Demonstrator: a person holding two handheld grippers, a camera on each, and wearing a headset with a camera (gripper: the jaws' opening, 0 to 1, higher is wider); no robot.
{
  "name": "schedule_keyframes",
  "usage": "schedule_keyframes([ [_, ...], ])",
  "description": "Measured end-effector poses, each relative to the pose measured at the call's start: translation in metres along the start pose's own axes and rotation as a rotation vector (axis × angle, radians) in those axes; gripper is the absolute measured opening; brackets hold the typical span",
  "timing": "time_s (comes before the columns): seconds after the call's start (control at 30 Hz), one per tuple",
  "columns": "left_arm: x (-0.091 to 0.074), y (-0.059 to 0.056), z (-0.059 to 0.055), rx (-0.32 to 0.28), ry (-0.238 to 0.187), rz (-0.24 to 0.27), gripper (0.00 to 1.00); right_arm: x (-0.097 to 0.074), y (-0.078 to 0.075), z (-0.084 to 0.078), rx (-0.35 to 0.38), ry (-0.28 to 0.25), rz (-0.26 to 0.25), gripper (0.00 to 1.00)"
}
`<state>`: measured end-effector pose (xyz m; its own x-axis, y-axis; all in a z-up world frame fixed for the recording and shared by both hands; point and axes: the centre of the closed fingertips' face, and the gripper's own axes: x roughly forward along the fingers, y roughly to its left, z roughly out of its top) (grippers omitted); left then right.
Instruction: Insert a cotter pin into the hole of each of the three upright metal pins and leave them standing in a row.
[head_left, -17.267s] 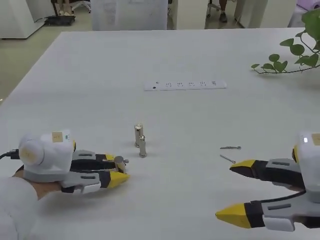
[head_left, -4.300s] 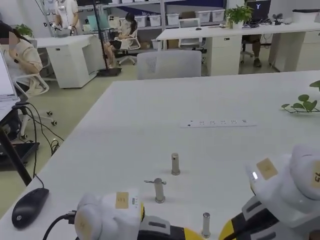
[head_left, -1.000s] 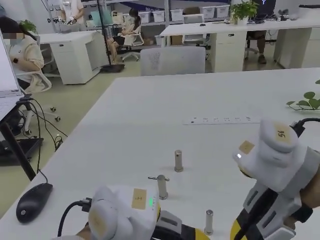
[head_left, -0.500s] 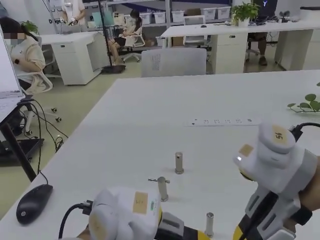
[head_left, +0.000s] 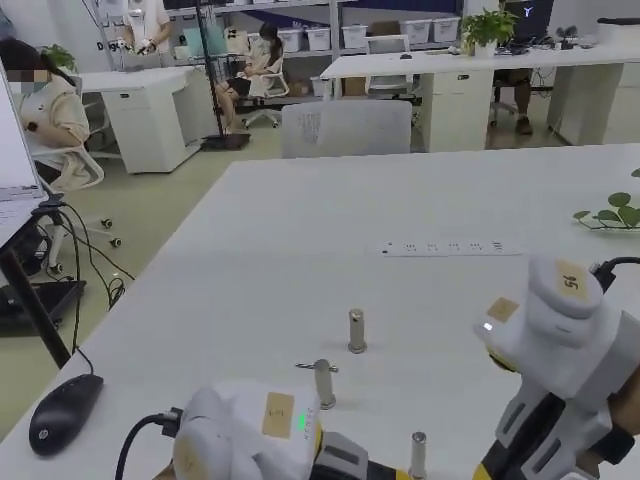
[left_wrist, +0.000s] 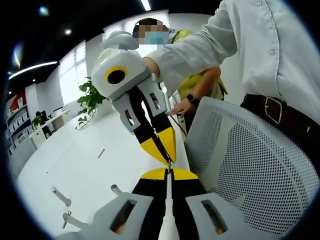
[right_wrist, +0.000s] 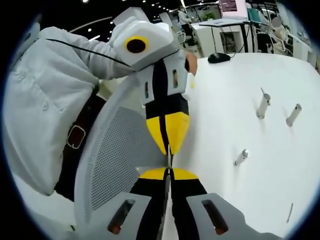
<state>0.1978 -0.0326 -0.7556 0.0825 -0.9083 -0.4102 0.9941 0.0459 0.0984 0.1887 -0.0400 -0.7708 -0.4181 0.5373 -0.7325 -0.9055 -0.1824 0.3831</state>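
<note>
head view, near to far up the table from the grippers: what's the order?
nearest metal pin → middle metal pin, cotter pin through its top → far metal pin → power strip → chair beyond the table's far edge

I was in an open-plan office with a lab feel. My white worktop (head_left: 300, 230) carried a power strip (head_left: 450, 248) and a computer mouse (head_left: 62, 412). People (head_left: 45, 110) sat at other white desks (head_left: 150, 100), and shelves (head_left: 310, 10) of storage bins (head_left: 300, 38) lined the back wall near a potted plant (head_left: 487, 22).
</note>
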Motion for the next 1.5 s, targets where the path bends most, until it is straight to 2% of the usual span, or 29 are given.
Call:
schedule_keyframes([
  [0.07, 0.000, 0.002, -0.002, -0.014, 0.004, 0.008, 0.00, 0.000, -0.004, 0.000, -0.049, 0.018, -0.041, 0.04],
  [0.17, -0.002, 0.008, -0.005, -0.064, 0.009, 0.027, 0.00, -0.002, -0.009, 0.004, -0.132, 0.034, -0.128, 0.04],
  [0.47, -0.002, 0.016, -0.007, -0.107, 0.003, 0.052, 0.00, -0.004, -0.016, 0.005, -0.197, 0.048, -0.249, 0.04],
  [0.6, 0.000, 0.015, -0.009, -0.125, 0.004, 0.050, 0.00, -0.002, -0.018, 0.003, -0.192, 0.059, -0.278, 0.03],
  [0.73, 0.000, 0.018, -0.010, -0.146, -0.004, 0.057, 0.00, -0.003, -0.022, 0.002, -0.161, 0.041, -0.305, 0.03],
  [0.87, -0.002, 0.024, -0.010, -0.173, -0.028, 0.072, 0.00, -0.006, -0.026, 0.003, -0.138, 0.018, -0.331, 0.03],
  [1.07, -0.005, 0.034, -0.016, -0.221, -0.040, 0.089, 0.06, -0.013, -0.035, -0.006, -0.100, 0.007, -0.362, 0.03],
  [1.27, -0.002, 0.052, -0.045, -0.241, 0.021, 0.123, 0.14, -0.022, -0.042, -0.018, -0.040, -0.004, -0.397, 0.03],
  [1.4, 0.002, 0.067, -0.069, -0.257, 0.084, 0.170, 0.14, -0.026, -0.043, -0.026, -0.008, -0.008, -0.418, 0.03],
  [1.5, 0.007, 0.075, -0.080, -0.263, 0.105, 0.199, 0.17, -0.028, -0.045, -0.031, 0.019, -0.013, -0.433, 0.03],
])
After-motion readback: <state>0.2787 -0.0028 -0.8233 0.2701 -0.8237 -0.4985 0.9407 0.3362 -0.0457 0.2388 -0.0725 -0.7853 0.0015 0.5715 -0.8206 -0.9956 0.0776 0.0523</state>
